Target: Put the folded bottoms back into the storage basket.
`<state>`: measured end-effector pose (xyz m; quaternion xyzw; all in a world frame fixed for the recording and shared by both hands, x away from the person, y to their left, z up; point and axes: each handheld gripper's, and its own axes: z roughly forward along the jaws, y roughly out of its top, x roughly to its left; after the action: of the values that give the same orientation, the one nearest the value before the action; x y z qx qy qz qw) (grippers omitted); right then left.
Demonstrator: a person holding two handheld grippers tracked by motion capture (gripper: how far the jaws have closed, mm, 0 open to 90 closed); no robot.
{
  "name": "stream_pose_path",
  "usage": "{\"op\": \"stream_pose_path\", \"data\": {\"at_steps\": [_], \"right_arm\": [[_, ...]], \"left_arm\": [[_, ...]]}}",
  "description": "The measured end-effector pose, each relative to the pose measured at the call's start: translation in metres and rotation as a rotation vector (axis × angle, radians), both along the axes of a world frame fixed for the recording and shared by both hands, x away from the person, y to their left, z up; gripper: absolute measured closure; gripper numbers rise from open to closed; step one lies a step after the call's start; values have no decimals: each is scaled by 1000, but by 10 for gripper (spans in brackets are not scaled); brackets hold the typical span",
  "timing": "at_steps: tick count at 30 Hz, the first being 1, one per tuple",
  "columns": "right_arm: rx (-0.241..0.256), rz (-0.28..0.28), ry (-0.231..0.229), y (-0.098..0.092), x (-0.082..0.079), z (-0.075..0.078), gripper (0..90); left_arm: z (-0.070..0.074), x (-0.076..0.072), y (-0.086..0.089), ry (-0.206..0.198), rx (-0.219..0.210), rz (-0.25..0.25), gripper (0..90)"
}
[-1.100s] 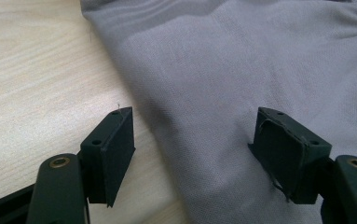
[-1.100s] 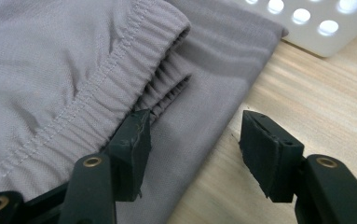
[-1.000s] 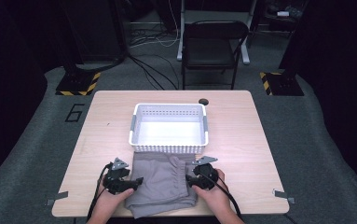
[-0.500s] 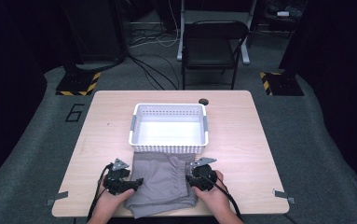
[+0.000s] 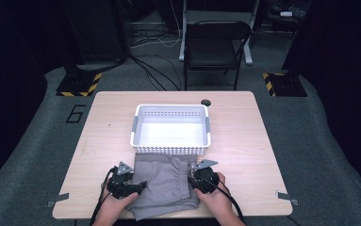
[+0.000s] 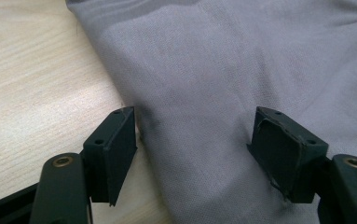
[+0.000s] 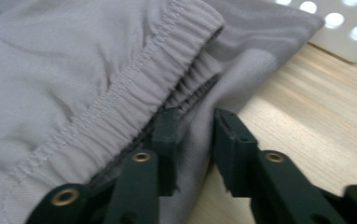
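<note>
We are at the grasping step of handling a pair of grey shorts [image 5: 161, 183], which lies flat on the near part of the wooden table [image 5: 244, 155], just in front of the white perforated basket [image 5: 170, 129] and with its far edge touching or almost touching the basket wall. Our left gripper [image 6: 192, 140] stands with its jaws wide apart over the left border of the cloth; one jaw is at the edge where the fabric meets the table, the other is on the fabric, and nothing is pinched between them yet. Our right gripper [image 7: 192, 140] has its jaws nearly together at the elastic waistband [image 7: 134, 88] on the right side of the shorts; some fabric is between them, but we cannot tell if they already clamp it firmly. In the high view we see both grippers, left [image 5: 138, 187] and right [image 5: 193, 181], at the two sides of the garment. We judge that the work is to fold the shorts or to lift them into the basket, which is empty, so most of the work is not yet done. The next move calls, in our opinion, for closing the left jaws on the cloth edge and making the right hold sure, then raising both sides together so the fabric does not slip. We count one pair of shorts, one basket, two grippers, one table, one black chair [image 5: 216, 44] behind it, and one small dark round object [image 5: 206, 102] on the table beside the far right corner of the basket.
</note>
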<state>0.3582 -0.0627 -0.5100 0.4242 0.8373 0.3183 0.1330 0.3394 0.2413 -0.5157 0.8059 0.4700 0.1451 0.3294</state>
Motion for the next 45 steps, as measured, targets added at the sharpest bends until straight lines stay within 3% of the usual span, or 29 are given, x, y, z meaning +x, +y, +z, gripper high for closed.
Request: {"op": "stream_pose_path", "data": {"at_steps": [6, 10, 11, 16, 22, 26, 30, 35, 37, 39, 40, 45], "right_arm": [[8, -12, 18, -4, -4, 0, 510], [7, -40, 35, -4, -6, 0, 497], [1, -24, 21, -4, -5, 0, 500], [7, -15, 13, -2, -6, -1, 599], [44, 19, 36, -1, -6, -1, 764], [55, 42, 53, -3, -4, -1, 824], [47, 40, 42, 0, -5, 0, 843], [37, 43, 37, 0, -6, 1, 848], [43, 41, 26, 1, -6, 1, 848], [48, 31, 45, 1, -8, 3, 849], [38, 49, 35, 0, -7, 4, 849], [65, 56, 38, -2, -9, 11, 851]], "left_arm": [[0, -4, -8, -19, 21, 7, 389], [1, -5, -8, -13, 24, 10, 413], [1, -5, -9, -11, 22, 9, 426], [2, -6, -11, -3, 6, -1, 537], [2, -4, -11, 14, -16, -8, 621], [2, -5, -12, 28, -48, -1, 702], [3, -5, -11, 30, -43, -18, 733], [4, -4, -10, 41, -92, 13, 757], [6, -4, -8, 34, -89, 10, 762], [8, -5, -7, 30, -76, -3, 766], [8, -6, -8, 26, -89, 7, 766], [14, -7, -7, 14, -79, 0, 769]]}}
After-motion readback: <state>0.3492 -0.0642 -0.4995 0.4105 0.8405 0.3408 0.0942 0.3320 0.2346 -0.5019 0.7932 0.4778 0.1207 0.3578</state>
